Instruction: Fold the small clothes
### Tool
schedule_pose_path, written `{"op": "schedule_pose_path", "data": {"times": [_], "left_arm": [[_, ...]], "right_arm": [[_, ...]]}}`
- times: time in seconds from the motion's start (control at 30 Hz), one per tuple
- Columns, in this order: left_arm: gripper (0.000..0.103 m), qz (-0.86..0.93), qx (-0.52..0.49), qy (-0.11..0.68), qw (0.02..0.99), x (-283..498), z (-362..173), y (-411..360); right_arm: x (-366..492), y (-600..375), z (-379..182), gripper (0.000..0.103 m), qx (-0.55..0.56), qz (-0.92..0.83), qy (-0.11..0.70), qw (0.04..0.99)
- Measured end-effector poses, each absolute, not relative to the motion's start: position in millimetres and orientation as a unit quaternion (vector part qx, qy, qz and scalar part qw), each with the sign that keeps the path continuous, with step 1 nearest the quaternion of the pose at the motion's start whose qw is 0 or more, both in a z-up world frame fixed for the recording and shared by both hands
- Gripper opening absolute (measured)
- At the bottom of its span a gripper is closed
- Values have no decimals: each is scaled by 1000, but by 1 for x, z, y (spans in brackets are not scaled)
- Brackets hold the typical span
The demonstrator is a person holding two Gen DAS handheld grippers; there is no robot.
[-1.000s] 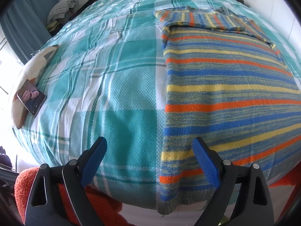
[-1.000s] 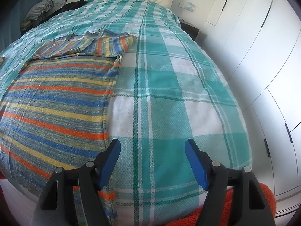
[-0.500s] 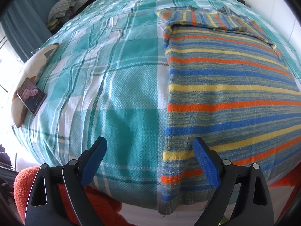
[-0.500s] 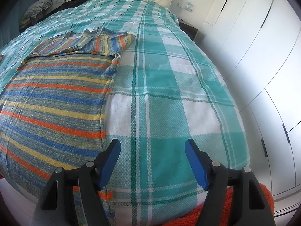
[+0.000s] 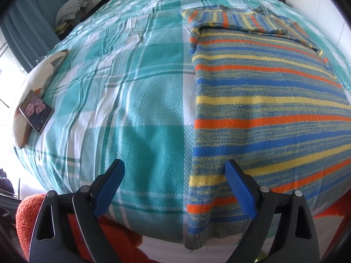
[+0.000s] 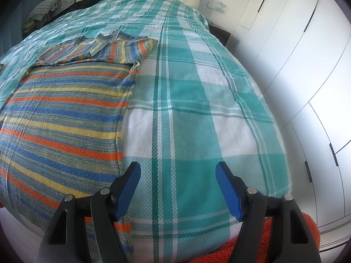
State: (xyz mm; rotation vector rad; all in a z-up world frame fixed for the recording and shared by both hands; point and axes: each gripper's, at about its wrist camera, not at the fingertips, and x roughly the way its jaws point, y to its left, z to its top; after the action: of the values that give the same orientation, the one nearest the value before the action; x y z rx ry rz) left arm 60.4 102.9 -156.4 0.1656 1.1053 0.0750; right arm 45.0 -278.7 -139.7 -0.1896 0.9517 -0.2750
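Note:
A striped knit sweater (image 5: 263, 109) in blue, orange, yellow and grey lies flat on the teal plaid bedspread (image 5: 136, 109), its sleeves folded across the far end. My left gripper (image 5: 175, 171) hovers open above the sweater's near left corner, with the hem's left edge between its blue pads and nothing gripped. In the right wrist view the sweater (image 6: 61, 118) fills the left half. My right gripper (image 6: 177, 173) stands open over the bedspread (image 6: 208, 120), just right of the sweater's right edge, empty.
A phone (image 5: 36, 110) rests on a small cushion (image 5: 37, 81) at the bed's left edge. Folded clothes (image 5: 70, 11) are piled near the far left. White wardrobe doors (image 6: 307, 76) stand to the right. An orange fuzzy rug (image 5: 28, 219) lies below the bed's foot.

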Motion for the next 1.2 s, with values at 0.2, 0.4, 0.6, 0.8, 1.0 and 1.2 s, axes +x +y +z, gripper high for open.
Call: {"op": "schedule_pose_path", "data": {"times": [0.2, 0.4, 0.6, 0.8, 1.0, 1.2], "left_arm": [[93, 36, 78, 525, 847, 61, -156, 103], [93, 36, 79, 525, 846, 61, -156, 103], [93, 35, 79, 528, 845, 61, -156, 103], [93, 35, 79, 530, 844, 60, -159, 103], [93, 35, 78, 533, 842, 61, -159, 104], [94, 31, 73, 545, 835, 61, -161, 106]], "right_arm": [[45, -278, -140, 70, -92, -132, 455, 876], [45, -279, -140, 70, -91, -133, 456, 876], [45, -280, -142, 70, -91, -133, 457, 875], [45, -280, -142, 70, -91, -134, 458, 874], [45, -281, -143, 70, -93, -134, 458, 874], [46, -280, -145, 70, -92, -132, 460, 873]]}}
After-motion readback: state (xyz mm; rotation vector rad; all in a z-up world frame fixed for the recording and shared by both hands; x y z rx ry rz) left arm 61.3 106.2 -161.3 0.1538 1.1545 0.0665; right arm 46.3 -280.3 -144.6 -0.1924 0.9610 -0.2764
